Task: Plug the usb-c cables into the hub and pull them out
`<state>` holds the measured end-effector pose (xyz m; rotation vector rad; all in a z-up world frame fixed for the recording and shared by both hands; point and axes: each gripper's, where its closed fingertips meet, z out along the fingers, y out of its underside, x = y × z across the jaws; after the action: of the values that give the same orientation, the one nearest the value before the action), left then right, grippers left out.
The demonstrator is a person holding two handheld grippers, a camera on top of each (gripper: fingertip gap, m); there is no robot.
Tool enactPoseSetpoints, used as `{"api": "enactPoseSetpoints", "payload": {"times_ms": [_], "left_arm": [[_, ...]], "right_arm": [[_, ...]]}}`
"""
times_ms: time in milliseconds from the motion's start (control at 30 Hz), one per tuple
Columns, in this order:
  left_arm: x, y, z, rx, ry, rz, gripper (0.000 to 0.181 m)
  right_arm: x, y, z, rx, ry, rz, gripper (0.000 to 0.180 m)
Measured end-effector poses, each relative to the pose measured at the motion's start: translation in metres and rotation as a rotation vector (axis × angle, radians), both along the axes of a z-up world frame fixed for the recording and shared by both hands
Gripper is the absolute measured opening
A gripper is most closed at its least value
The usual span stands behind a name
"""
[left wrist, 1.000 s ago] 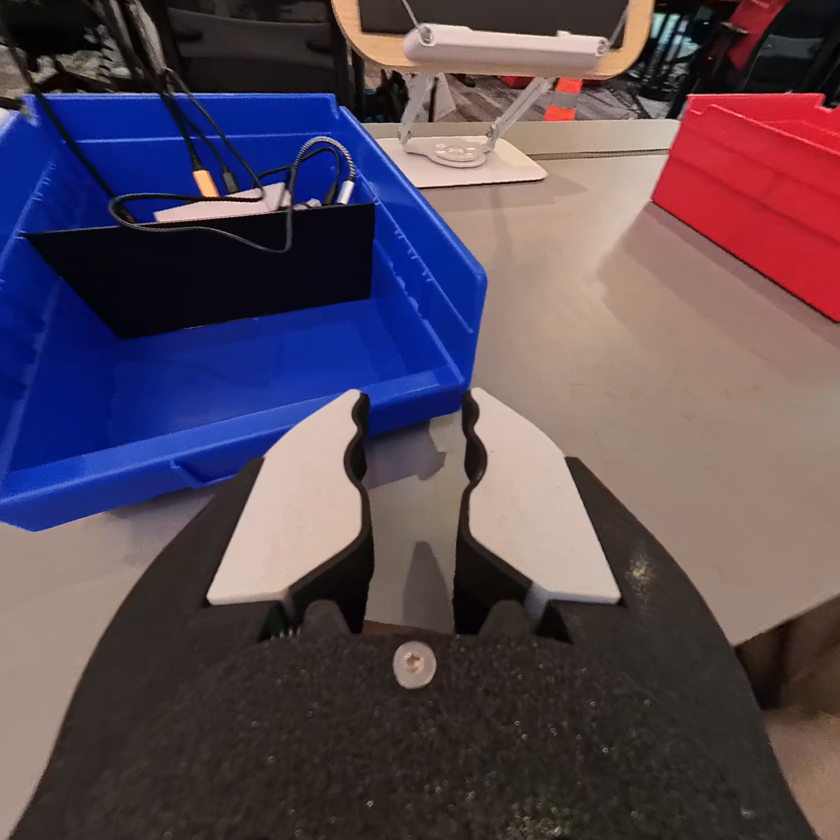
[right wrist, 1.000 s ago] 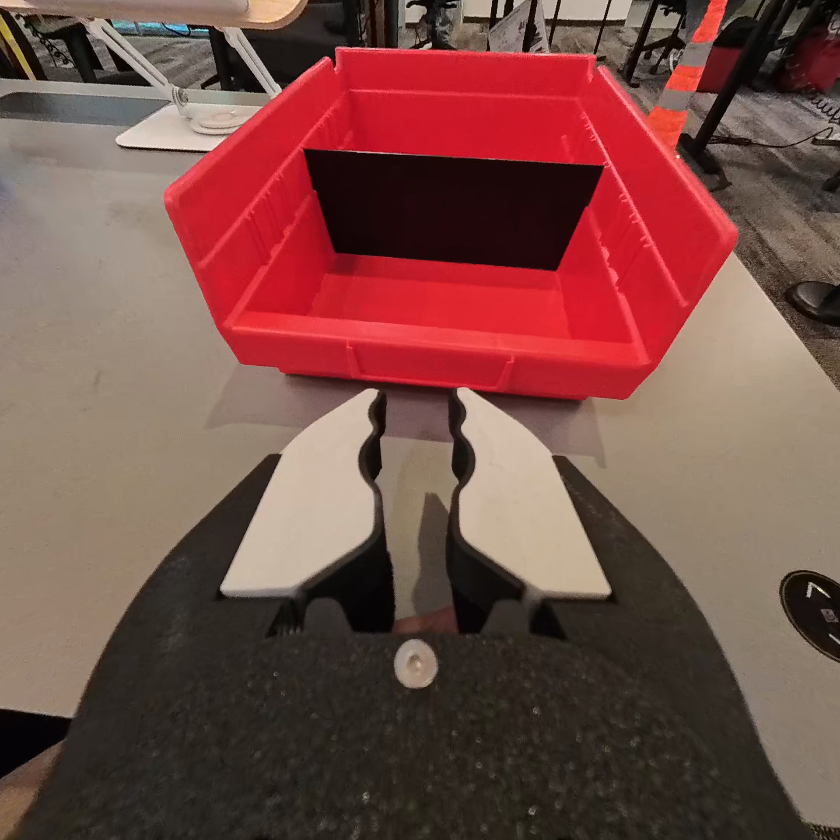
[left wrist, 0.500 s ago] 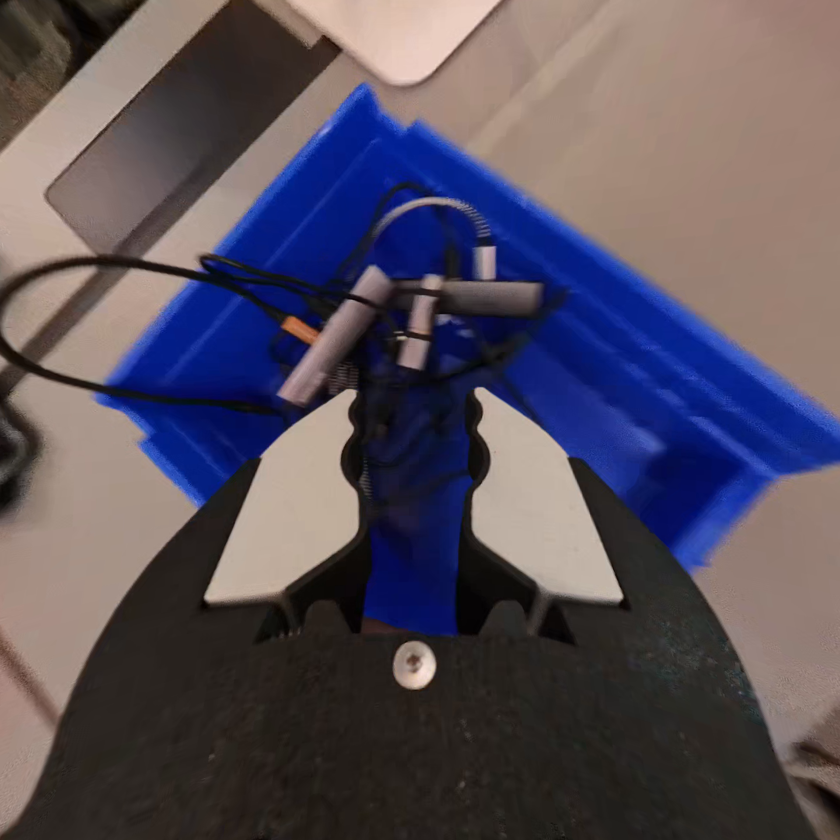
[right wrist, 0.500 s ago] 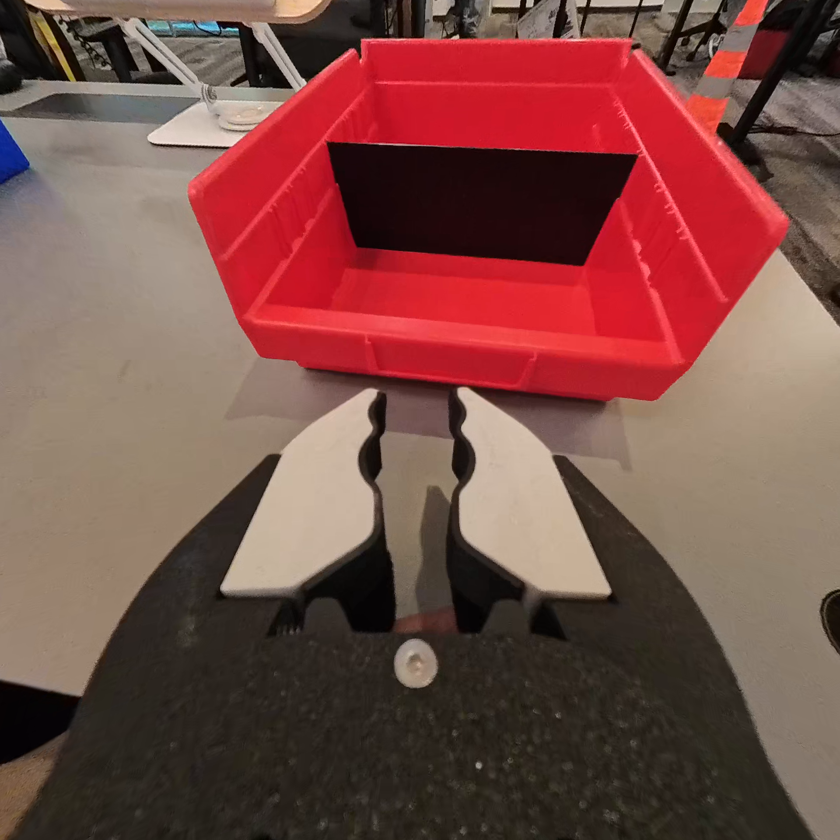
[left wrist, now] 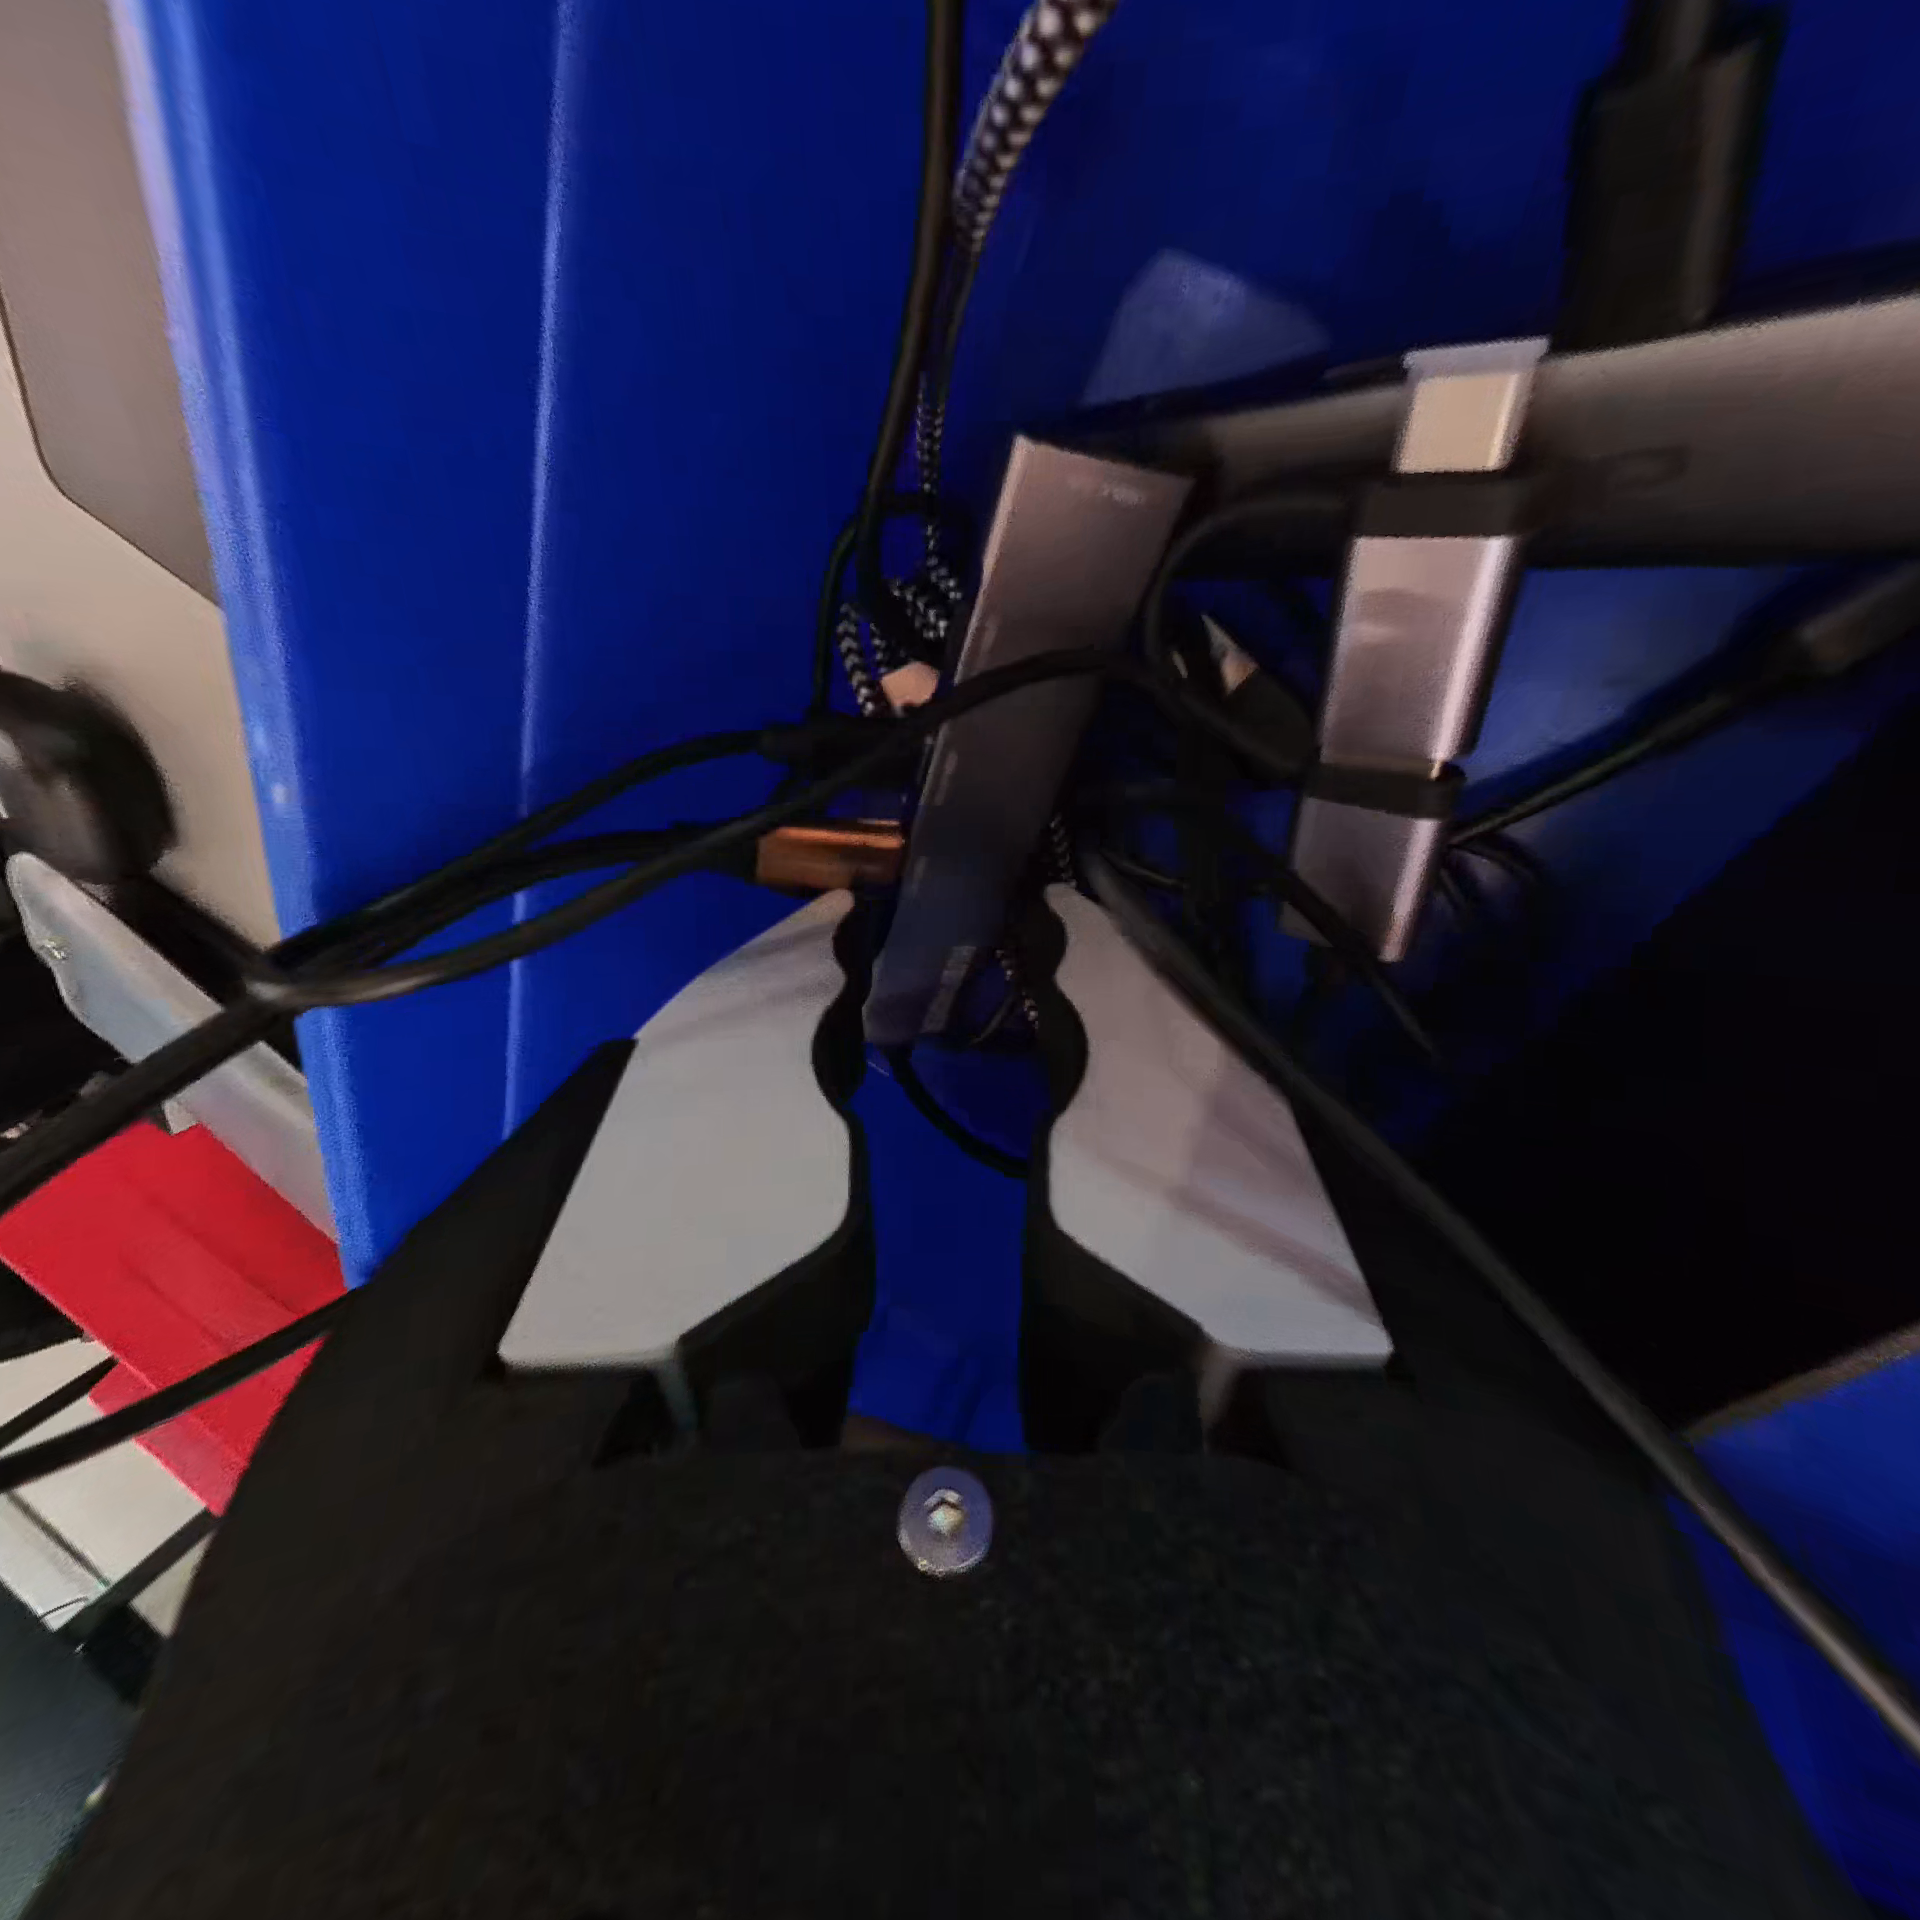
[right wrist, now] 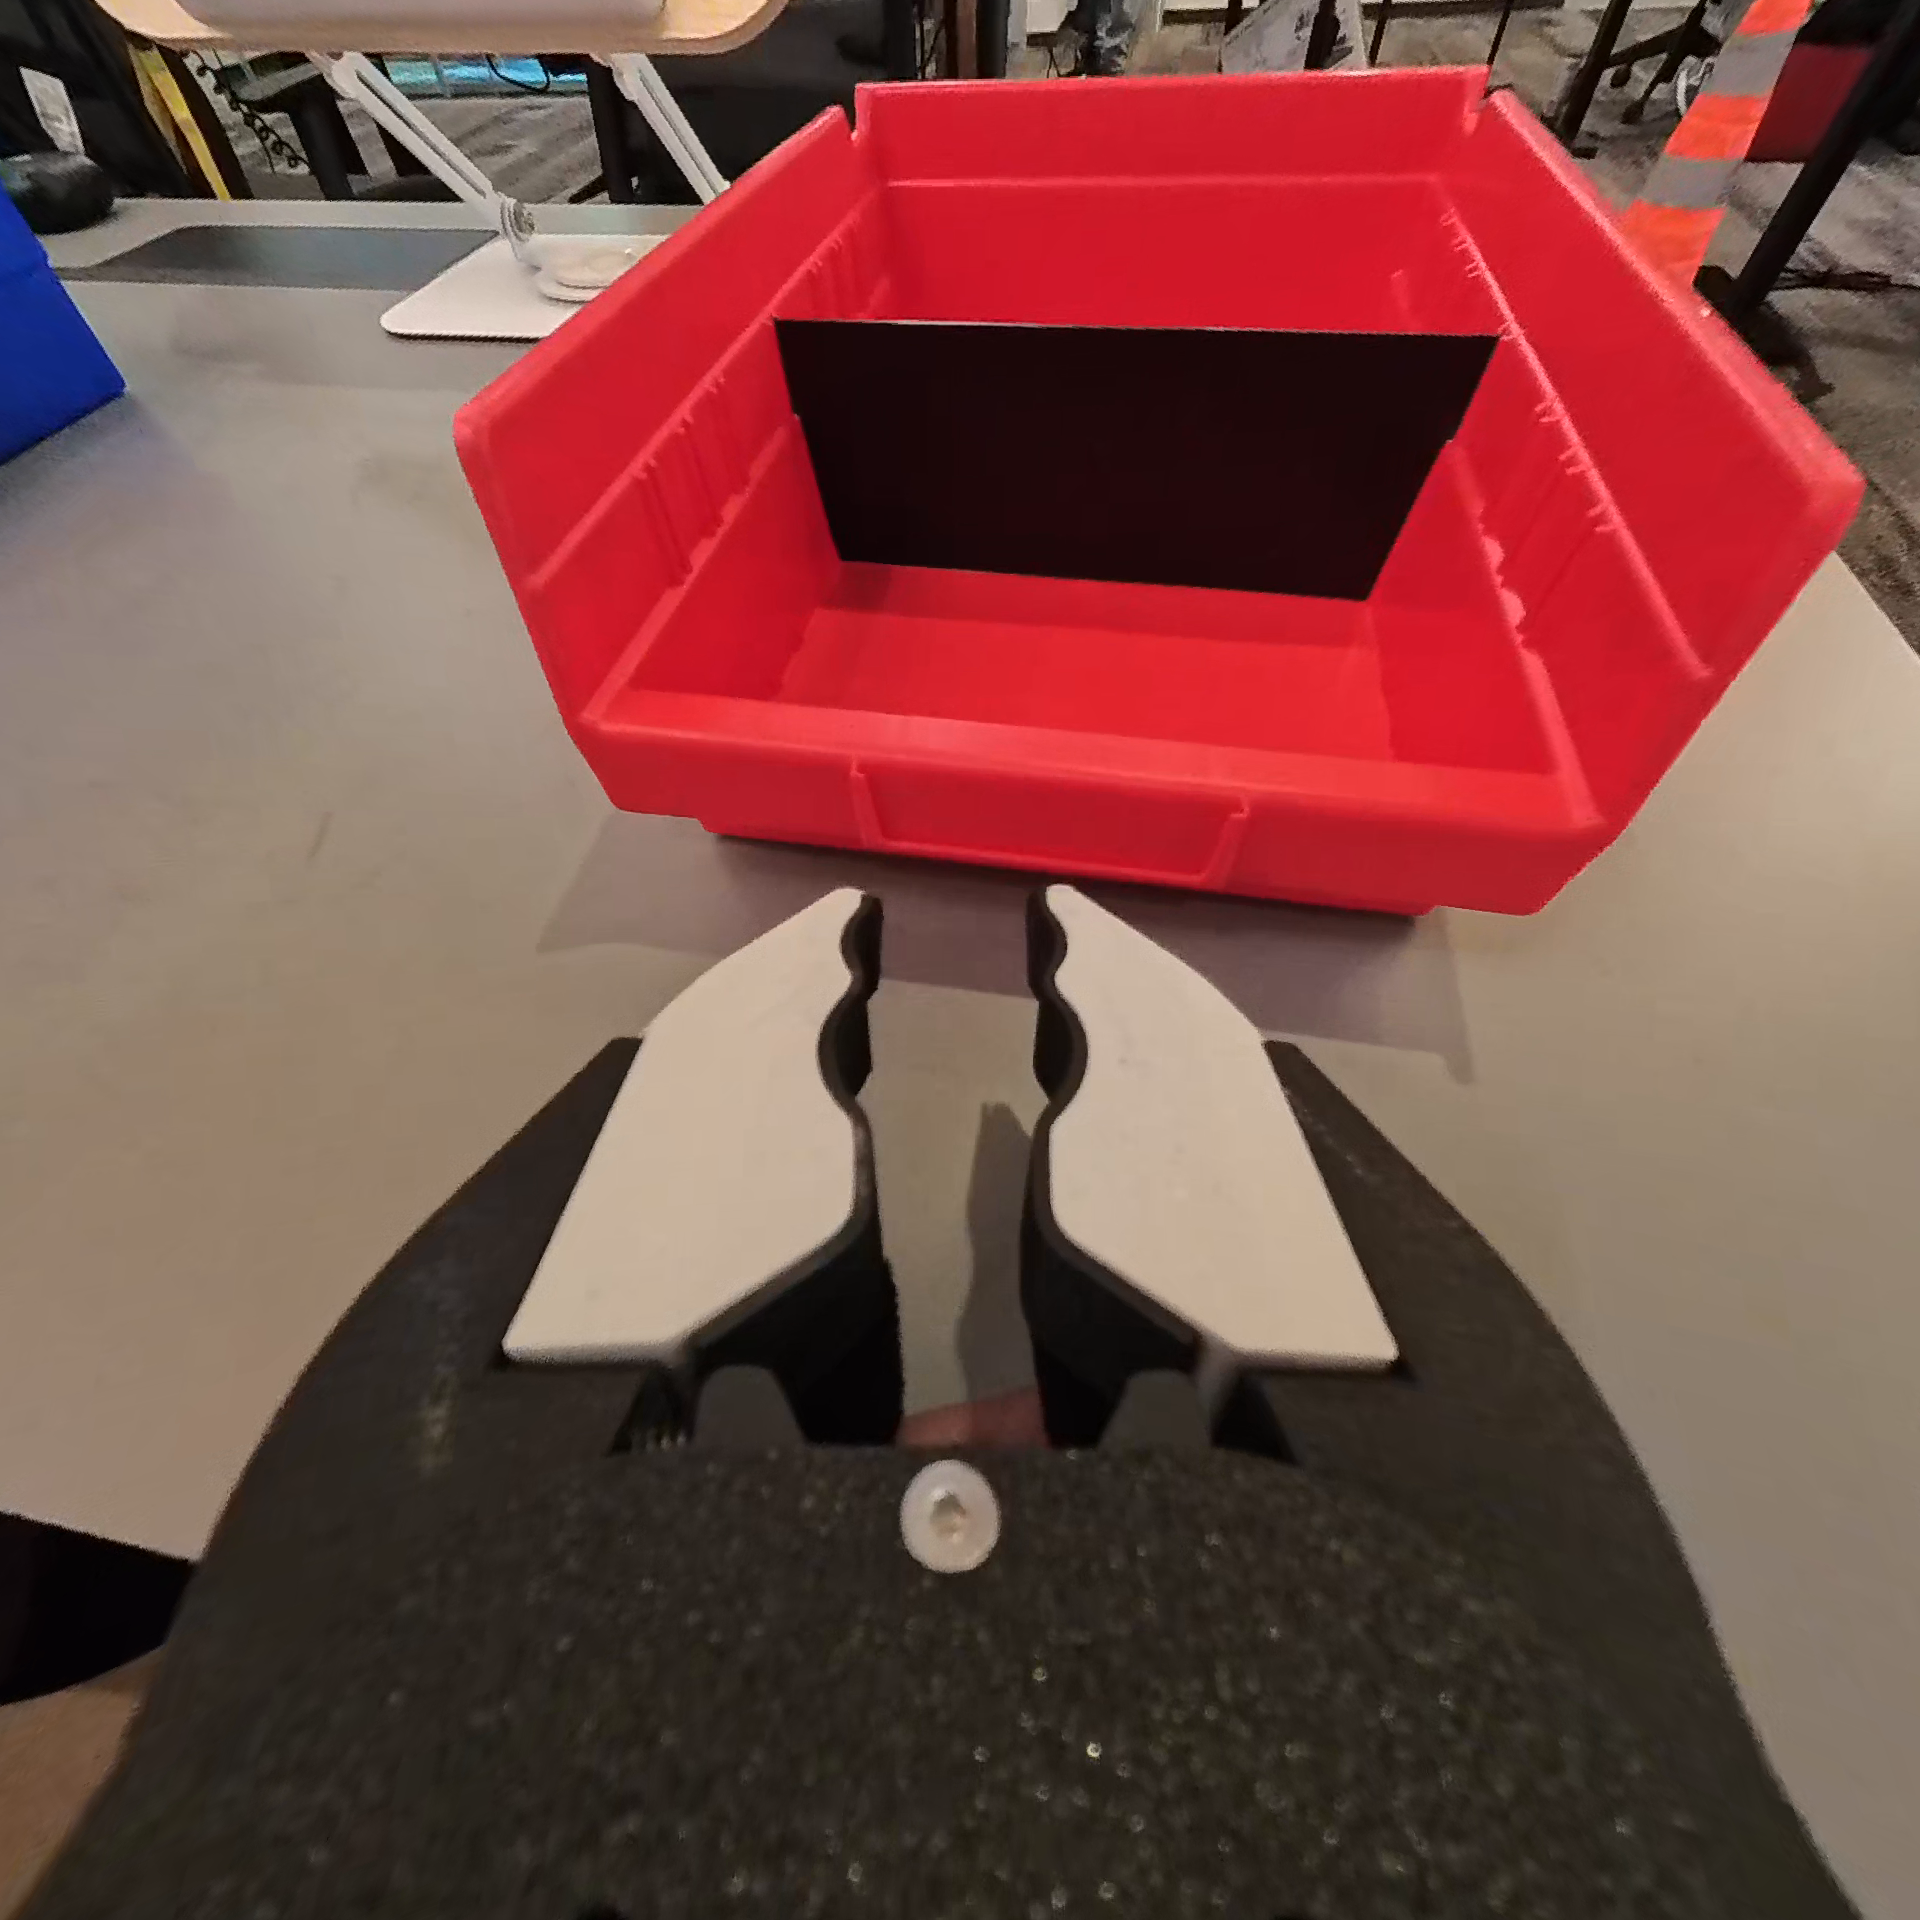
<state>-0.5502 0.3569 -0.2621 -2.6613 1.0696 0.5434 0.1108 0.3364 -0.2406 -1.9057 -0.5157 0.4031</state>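
In the left wrist view several grey USB-C hubs lie in a tangle of black cables (left wrist: 520,862) inside the blue bin (left wrist: 675,364). The nearest hub (left wrist: 1029,665) points its end between my fingertips. My left gripper (left wrist: 951,935) is open around that end, jaws apart. An orange plug (left wrist: 826,854) sits at the hub's left side. A second hub (left wrist: 1403,665) and a longer dark one (left wrist: 1714,416) lie to the right. A braided cable (left wrist: 997,135) runs upward. My right gripper (right wrist: 951,935) is open and empty above the table (right wrist: 260,831), in front of the red bin (right wrist: 1039,821).
The red bin holds only a black divider (right wrist: 1122,457). A white stand base (right wrist: 499,291) sits behind it at the left, and a corner of the blue bin (right wrist: 42,332) shows at the far left. The blue bin's black divider (left wrist: 1714,1091) is at my left gripper's right. The grippers' ends are close to 65 cm from one another.
My left gripper has gone from in front of the blue bin to above it and down into it, ending around the nearest hub's end. The right gripper has drifted slightly left and stays open.
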Motion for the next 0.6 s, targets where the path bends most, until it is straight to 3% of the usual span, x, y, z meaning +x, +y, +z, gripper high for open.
{"api": "enactPoseSetpoints", "payload": {"times_ms": [133, 267, 600], "left_arm": [[0.001, 0.000, 0.012, 0.096, 0.028, -0.011, 0.025], [-0.003, -0.003, 0.049, 0.289, 0.097, -0.008, 0.024], [0.012, -0.027, 0.250, 0.745, 0.282, -0.016, 0.023]], "right_arm": [[0.000, 0.000, -0.001, -0.009, 0.002, 0.002, 0.026], [0.000, 0.001, -0.001, -0.021, 0.013, -0.001, 0.025], [-0.001, 0.002, -0.003, -0.027, -0.023, -0.009, 0.023]]}}
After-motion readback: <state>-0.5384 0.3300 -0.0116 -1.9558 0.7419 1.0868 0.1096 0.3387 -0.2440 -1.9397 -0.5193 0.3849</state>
